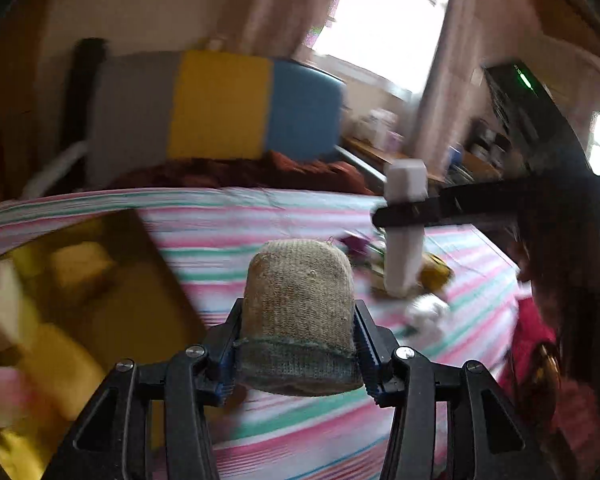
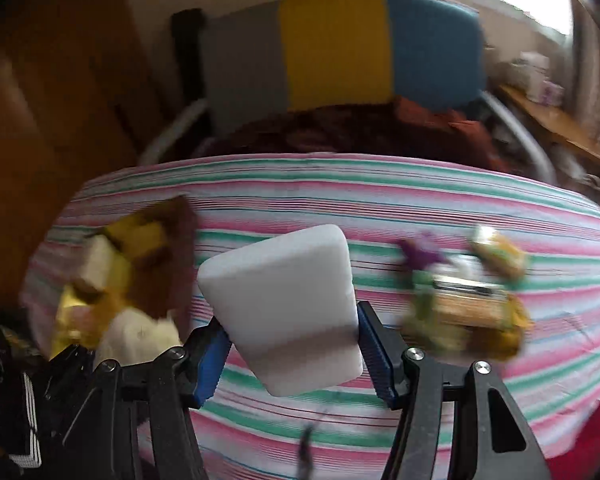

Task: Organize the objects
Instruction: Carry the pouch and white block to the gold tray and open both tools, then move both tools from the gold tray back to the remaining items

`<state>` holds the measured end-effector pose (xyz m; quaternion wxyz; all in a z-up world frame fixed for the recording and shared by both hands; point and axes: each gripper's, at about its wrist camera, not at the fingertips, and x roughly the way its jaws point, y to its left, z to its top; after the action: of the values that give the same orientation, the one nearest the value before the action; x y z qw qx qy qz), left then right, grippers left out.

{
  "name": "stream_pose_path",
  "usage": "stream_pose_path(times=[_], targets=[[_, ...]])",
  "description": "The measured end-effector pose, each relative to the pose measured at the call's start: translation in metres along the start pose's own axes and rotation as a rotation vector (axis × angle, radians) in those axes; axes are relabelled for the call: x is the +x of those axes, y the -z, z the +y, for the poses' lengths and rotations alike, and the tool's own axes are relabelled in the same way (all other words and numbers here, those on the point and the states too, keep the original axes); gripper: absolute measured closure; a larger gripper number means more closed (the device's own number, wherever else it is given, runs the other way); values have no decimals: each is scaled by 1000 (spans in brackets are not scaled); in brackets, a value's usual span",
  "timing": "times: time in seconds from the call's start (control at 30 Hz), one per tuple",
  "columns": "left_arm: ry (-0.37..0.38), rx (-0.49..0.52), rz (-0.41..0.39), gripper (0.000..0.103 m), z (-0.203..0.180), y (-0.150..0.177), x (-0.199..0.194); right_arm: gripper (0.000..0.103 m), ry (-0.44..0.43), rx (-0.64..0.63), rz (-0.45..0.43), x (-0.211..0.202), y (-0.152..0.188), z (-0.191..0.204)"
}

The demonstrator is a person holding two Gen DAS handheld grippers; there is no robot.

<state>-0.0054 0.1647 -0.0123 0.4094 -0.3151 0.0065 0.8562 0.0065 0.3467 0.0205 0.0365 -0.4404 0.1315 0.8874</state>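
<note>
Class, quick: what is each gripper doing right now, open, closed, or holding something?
Left gripper: closed on a beige knitted sponge.
Right gripper: closed on a white foam block.

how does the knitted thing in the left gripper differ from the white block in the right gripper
The knitted piece is tan with a grey-green band and coarse in texture; the white block is plain and smooth. The knitted piece has a rounded top; the white block is flat-faced. Both are clamped in a gripper above the striped cloth.
</note>
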Motion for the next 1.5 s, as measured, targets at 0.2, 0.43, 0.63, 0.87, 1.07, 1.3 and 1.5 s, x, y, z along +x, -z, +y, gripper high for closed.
stream_pose_path(times=[0.2,0.43,0.63,0.87,1.07,1.3,1.5], targets=[[-196,-128,-8,53,85,-16,-21,39,-160,-35,54,42,-22,75],[-378,-287,-40,31,162,-16,-46,15,-203,-82,73,63,-18,129],[-409,-350,-77,24,175,9,-72,15,-137,-136,102,68,11,133],[-429,-327,-75,21,149,11,-74,15,-46,-190,41,55,41,133],[-449,-278,-58,17,124,16,-75,15,30,-190,-44,42,47,127],[-476,-222,-47,16,102,22,-76,14,78,-174,-99,34,53,117],[-523,-139,-31,15,81,26,-72,14,87,-182,-110,33,58,111]])
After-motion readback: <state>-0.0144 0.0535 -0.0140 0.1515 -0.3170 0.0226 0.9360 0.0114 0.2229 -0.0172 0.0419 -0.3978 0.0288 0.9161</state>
